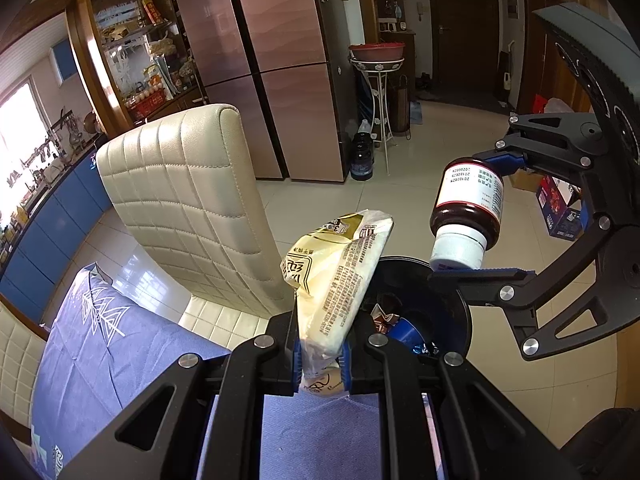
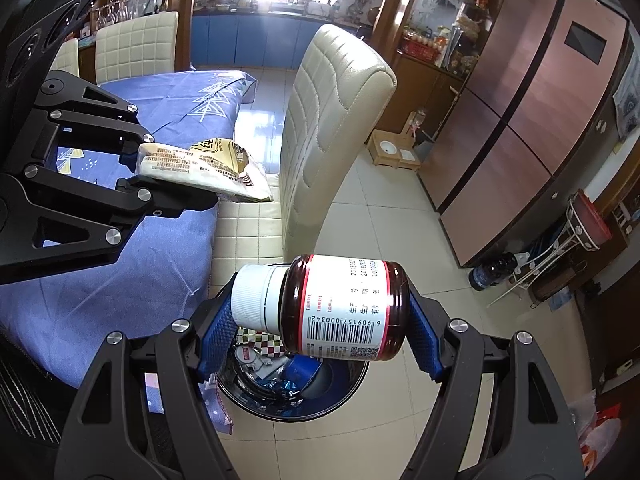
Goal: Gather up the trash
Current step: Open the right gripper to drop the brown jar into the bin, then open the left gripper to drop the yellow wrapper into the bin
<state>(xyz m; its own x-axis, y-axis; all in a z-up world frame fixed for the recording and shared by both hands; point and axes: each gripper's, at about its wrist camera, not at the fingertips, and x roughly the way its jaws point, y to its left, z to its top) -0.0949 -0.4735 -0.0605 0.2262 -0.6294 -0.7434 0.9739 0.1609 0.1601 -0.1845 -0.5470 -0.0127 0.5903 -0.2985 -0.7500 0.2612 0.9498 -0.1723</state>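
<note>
Standing beyond everything, a cream quilted dining chair (image 1: 188,196) against the far edge of the table, its blue patterned tablecloth (image 1: 120,360) hanging over the near corner. Sitting on the tiled floor just past that corner, a round dark trash bin (image 2: 296,392), already partly filled with wrappers and a blue cup. Gripping a yellow-and-white snack bag (image 1: 340,280), the left gripper (image 1: 322,364), closed tight on the bag's lower end so the rest stands up above the jaws, beside the bin's rim rather than squarely over it, as far as can be judged. Clamped sideways across a brown medicine bottle (image 2: 344,304) with a white cap and barcode label, the right gripper (image 2: 320,336), blue pads pressing cap end and base, directly above the bin's mouth. Judged as the drop step: best done by lowering the bottle closer to the opening before spreading the jaws, keeping it centred so it cannot strike the rim and bounce onto the tiles; then shifting the bag fully over the opening, away from the tablecloth edge, before letting go, since a light bag may drift.
</note>
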